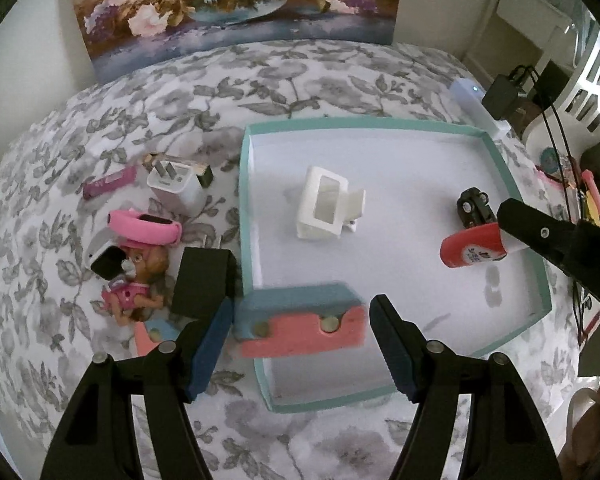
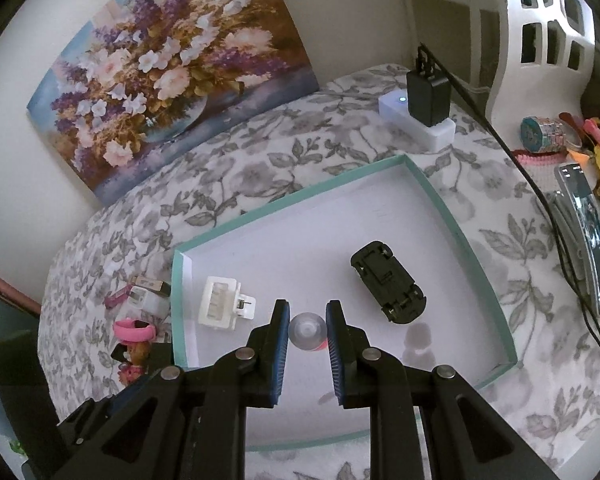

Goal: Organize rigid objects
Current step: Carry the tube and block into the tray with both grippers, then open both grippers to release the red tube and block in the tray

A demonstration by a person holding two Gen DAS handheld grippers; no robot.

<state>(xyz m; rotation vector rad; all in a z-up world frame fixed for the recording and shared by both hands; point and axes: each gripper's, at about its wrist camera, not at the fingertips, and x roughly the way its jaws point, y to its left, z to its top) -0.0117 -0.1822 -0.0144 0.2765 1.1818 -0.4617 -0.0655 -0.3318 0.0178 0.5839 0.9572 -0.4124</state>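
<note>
The left gripper [image 1: 300, 344] stands wide open; a teal and pink block [image 1: 300, 326] is between its fingers but blurred, and no finger touches it. It is over the near wall of the teal tray [image 1: 500, 156]. The right gripper [image 2: 308, 334] is closed narrow on a red bottle [image 2: 307, 331], just above the tray floor. Ahead of it, to the right, a black toy car [image 2: 388, 286] lies upside down; ahead left stands a white plastic clip [image 2: 222, 302].

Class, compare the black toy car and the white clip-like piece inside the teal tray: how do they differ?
The black toy car is dark and lies upside down with its underside showing; the white clip-like piece is pale, boxy and hollow. The car lies toward the tray's right, the clip toward its left. Both rest loose inside the teal tray.
</note>
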